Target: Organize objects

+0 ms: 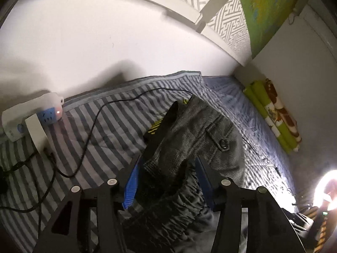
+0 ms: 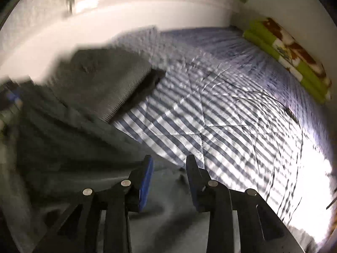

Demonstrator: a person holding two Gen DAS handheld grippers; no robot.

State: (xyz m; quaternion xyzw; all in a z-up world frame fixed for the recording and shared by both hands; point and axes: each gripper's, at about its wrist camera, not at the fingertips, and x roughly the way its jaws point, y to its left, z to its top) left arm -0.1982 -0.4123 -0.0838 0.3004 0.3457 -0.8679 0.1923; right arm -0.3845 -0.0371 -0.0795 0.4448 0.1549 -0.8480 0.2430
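The dark grey trousers (image 1: pixel 189 139) hang bunched between the fingers of the left gripper (image 1: pixel 166 181), which are clamped on the cloth near its gathered waistband, button tab uppermost, the rest trailing down over the bed. From the right gripper (image 2: pixel 169 181), whose fingers stand apart with cloth lying under them, the garment (image 2: pixel 88 97) stretches away to the left, its long axis running toward the wall, so the left is nearer. Beneath lies a striped quilt (image 1: pixel 101 126) with a black cable (image 1: pixel 90 135), a power strip (image 1: pixel 31 116) against the white wall, and a folded green blanket (image 2: pixel 290 59) in the far corner.
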